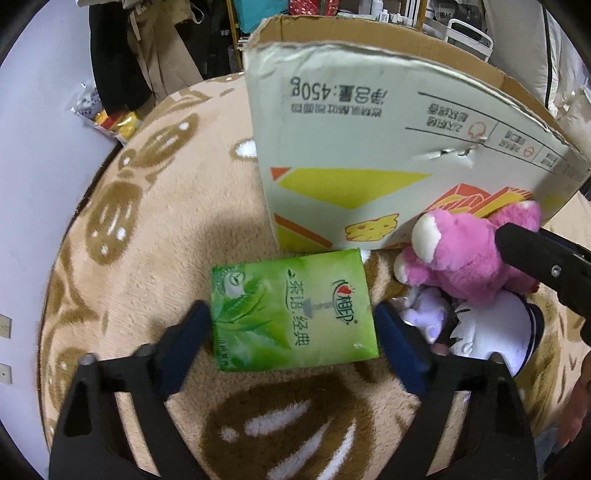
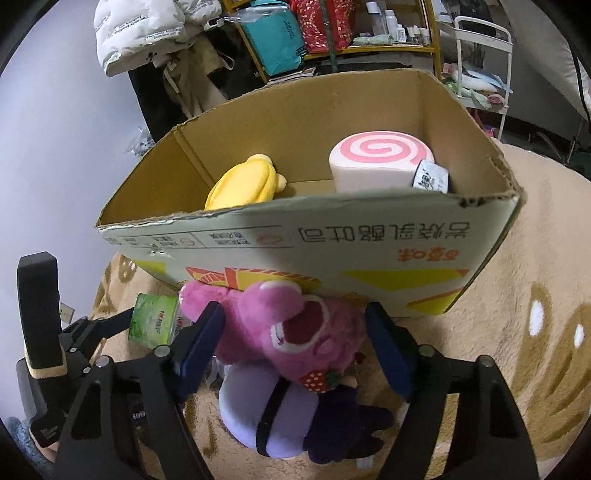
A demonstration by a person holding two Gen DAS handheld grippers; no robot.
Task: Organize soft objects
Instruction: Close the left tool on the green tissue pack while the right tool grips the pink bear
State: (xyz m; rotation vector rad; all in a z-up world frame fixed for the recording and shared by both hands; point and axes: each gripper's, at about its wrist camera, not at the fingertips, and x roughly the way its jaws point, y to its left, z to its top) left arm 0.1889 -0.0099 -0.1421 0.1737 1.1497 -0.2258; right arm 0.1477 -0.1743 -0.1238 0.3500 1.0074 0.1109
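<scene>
A green tissue pack (image 1: pixel 293 308) lies on the beige rug between the fingers of my left gripper (image 1: pixel 291 323); the fingers stand just beside its edges and are open. It also shows in the right wrist view (image 2: pixel 153 321). A pink plush bear (image 2: pixel 284 325) lies against the cardboard box (image 2: pixel 369 236), on top of a white and purple plush doll (image 2: pixel 266 413). My right gripper (image 2: pixel 293 336) is open with a finger on each side of the bear. The bear (image 1: pixel 465 254) and doll (image 1: pixel 491 332) also show in the left wrist view. Inside the box are a yellow plush (image 2: pixel 240 184) and a pink swirl roll plush (image 2: pixel 380 158).
The beige patterned rug (image 1: pixel 166 221) covers the floor. A wall (image 1: pixel 33 147) is at the left. Hanging clothes (image 1: pixel 140 55) and shelves with bags (image 2: pixel 295 29) stand behind the box. A white rack (image 2: pixel 484 62) is at the back right.
</scene>
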